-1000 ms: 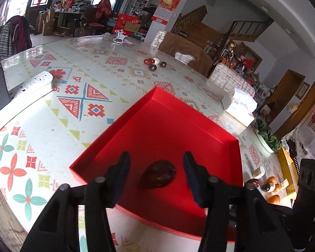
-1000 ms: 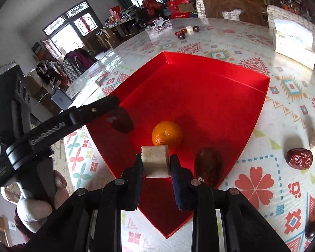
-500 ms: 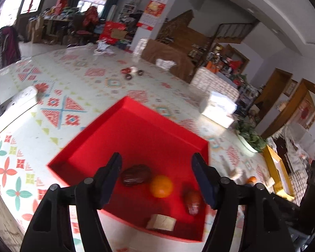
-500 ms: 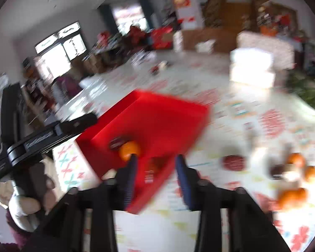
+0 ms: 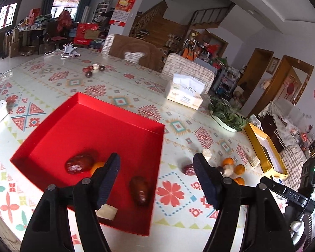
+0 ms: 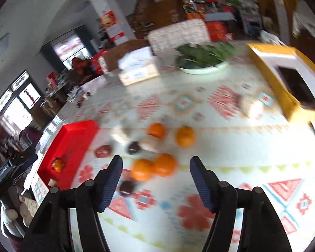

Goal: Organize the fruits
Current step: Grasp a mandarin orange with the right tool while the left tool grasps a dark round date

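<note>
Both tongs gape empty: left tongs point(image 5: 156, 168) view shows dates inside the red tray point(image 5: 119, 113); right tongs point(image 6: 156, 169) view shows loose oranges point(image 6: 153, 166).

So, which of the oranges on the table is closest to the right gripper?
The front-left orange, touching another orange, lies nearest the open right gripper, just ahead of its left finger. Two others sit farther back.

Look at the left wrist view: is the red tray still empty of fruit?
No. The red tray already holds two dark red dates, a partly hidden orange and a pale cube.
</note>
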